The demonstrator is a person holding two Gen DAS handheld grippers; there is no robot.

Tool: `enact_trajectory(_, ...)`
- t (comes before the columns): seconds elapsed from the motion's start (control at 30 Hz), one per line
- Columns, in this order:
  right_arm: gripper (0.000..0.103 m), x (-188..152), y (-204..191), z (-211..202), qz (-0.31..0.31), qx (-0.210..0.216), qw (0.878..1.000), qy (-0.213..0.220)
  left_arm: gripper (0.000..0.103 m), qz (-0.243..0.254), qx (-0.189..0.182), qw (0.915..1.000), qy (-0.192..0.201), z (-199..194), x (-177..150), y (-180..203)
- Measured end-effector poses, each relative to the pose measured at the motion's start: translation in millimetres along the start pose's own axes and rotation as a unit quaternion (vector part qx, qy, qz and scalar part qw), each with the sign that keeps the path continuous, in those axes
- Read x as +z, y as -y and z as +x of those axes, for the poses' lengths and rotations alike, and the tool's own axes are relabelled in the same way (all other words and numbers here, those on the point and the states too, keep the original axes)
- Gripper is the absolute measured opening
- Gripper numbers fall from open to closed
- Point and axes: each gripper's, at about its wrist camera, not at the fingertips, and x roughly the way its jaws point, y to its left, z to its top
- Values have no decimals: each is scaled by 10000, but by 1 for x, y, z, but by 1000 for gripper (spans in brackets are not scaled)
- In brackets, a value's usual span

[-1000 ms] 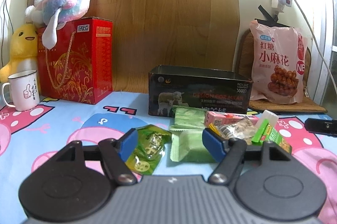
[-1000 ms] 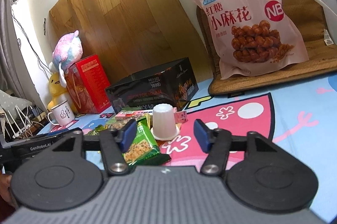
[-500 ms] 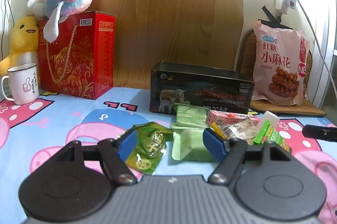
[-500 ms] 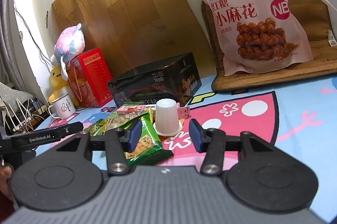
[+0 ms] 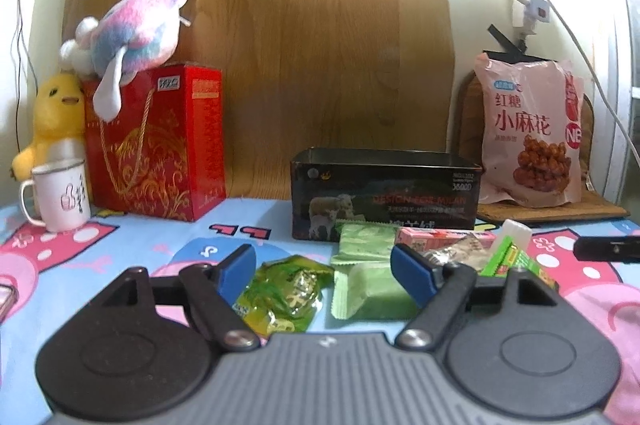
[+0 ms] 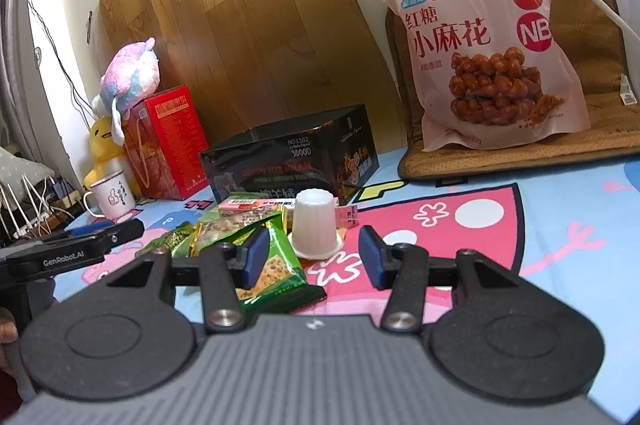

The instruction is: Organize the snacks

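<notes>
A black tin box stands open-topped on the cartoon cloth, with a heap of snacks in front of it. My left gripper hovers low over a yellow-green candy packet and a pale green packet. Its jaws are opening and press on nothing. A pink carton lies further right. In the right wrist view my right gripper stands open just short of an upturned white jelly cup. A green cracker packet lies under its left finger. The tin stands behind.
A red gift box with plush toys on top and a white mug stand at the back left. A big pink bag of fried twists leans on a brown mat at the back right. The left gripper shows at the left edge.
The left jaws have spread wider over the packets. The right jaws have narrowed a little in front of the jelly cup. No snack has moved.
</notes>
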Motion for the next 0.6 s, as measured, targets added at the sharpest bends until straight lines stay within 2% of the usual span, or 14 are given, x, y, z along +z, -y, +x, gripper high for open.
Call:
enact_trajectory(0.13,52,0,-1,1,-16,-56,10000,-21,85,-70,-33,9999,-91,2,1,-3)
enact_trajectory(0.4,52,-2,5,1,277,120,9994,-142,85,-141,114,9986,-496,15,1,-5)
enact_trajectory(0.53,52,-3,3,4,252,216,9991,-272,85,-18,12,9979,-643,18,1,-2)
enact_trajectory(0.6,52,-4,0,3,189,257,9991,-276,85,-127,-98,9977,-655,14,3,-3)
